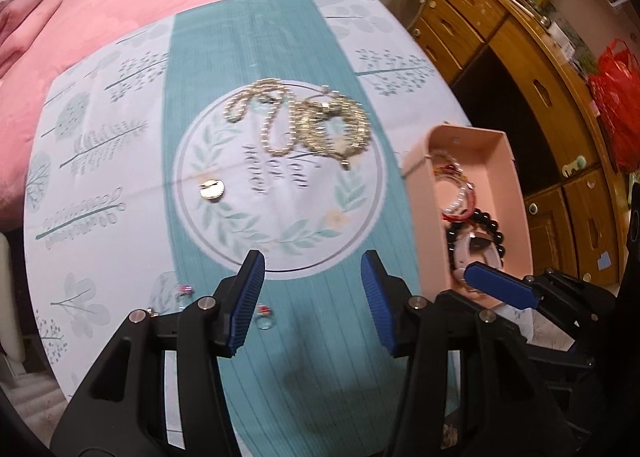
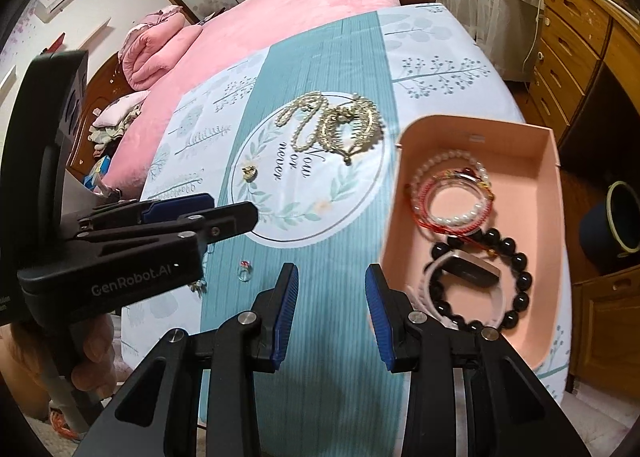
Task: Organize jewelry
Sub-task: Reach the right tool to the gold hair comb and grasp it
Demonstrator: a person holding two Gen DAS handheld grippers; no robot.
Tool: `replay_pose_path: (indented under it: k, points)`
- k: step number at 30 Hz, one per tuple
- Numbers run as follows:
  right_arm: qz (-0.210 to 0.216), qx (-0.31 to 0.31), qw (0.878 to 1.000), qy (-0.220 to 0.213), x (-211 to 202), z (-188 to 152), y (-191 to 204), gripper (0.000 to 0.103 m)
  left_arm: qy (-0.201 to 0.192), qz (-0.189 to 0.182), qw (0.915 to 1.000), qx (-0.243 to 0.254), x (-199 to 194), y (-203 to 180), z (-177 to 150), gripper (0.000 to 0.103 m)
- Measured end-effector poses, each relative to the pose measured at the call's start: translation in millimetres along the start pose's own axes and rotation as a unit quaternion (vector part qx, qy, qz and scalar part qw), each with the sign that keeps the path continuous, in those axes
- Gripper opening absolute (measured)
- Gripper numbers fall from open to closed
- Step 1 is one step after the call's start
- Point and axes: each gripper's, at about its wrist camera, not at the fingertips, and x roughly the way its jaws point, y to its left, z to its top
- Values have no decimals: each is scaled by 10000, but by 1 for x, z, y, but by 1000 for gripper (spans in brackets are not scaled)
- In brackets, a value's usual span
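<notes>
A pearl necklace (image 1: 262, 113) (image 2: 302, 119) and a tangled gold chain (image 1: 336, 123) (image 2: 352, 125) lie on the tablecloth's round print. A small gold piece (image 1: 212, 190) (image 2: 250, 172) lies nearer. A clear ring with a red stone (image 1: 265, 319) (image 2: 244, 272) lies near my left gripper (image 1: 312, 285), which is open and empty above the cloth. The pink box (image 1: 516, 177) (image 2: 548, 161) on the right holds bead bracelets (image 2: 452, 193), a black bead bracelet (image 2: 516, 285) and a white watch (image 2: 468, 273). My right gripper (image 2: 332, 305) is open and empty beside the box.
The table (image 1: 100, 161) wears a teal and white leaf-print cloth. A pink bed (image 2: 280, 5) lies behind it. Wooden drawers and cabinets (image 1: 560, 105) stand to the right. A dark bucket (image 2: 616, 221) sits on the floor. Another small ring (image 1: 185, 290) lies at the left.
</notes>
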Motion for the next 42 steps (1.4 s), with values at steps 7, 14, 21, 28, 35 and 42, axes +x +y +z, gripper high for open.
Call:
replay_pose_path:
  k: [7, 14, 21, 28, 35, 42]
  points:
    - [-76, -15, 10000, -53, 17, 26, 16, 35, -38, 44, 9995, -296, 2, 39, 7, 47]
    - [-300, 3, 9995, 9, 40, 74, 19, 38, -134, 92, 9989, -440, 7, 68, 26, 47]
    - [-507, 277, 9983, 31, 71, 123, 2, 38, -235, 115, 9982, -533, 14, 91, 51, 47]
    - [-807, 254, 9964, 89, 101, 157, 0, 38, -240, 54, 9979, -604, 22, 103, 60, 47]
    - [-1109, 293, 9924, 454, 134, 166, -4, 38, -126, 11, 9981, -611, 34, 106, 60, 47]
    - [-1489, -1, 9875, 519, 148, 163, 0, 41, -85, -46, 9978, -658, 45, 106, 69, 47]
